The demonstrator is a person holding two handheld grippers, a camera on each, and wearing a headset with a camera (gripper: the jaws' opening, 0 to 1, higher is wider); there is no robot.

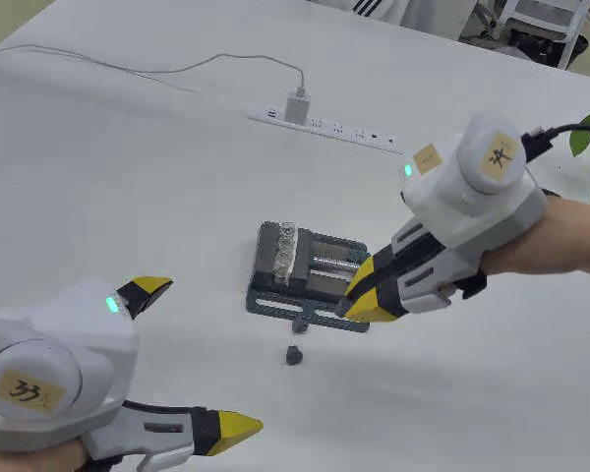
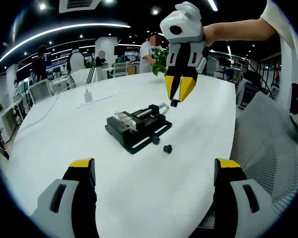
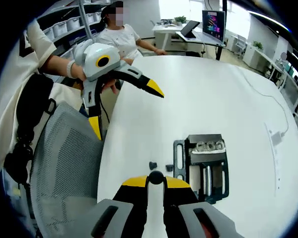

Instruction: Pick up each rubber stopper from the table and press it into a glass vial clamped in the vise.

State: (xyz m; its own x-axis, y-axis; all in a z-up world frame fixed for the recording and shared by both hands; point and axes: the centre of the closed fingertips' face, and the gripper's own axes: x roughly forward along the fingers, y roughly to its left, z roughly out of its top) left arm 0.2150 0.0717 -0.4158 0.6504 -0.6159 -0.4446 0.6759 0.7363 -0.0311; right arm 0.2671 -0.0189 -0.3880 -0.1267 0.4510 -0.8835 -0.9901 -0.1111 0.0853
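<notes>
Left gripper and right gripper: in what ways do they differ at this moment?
The left gripper has its jaws wide apart and empty; the right gripper is shut on a black rubber stopper. The left gripper is off to the side of the vise, while the right gripper is close by its screw end. Both have white bodies and yellow-tipped black jaws.

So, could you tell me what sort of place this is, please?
Probably an open-plan office or lab: a big white table with a power strip, a mesh office chair beside it, and long ceiling lights overhead.
</notes>
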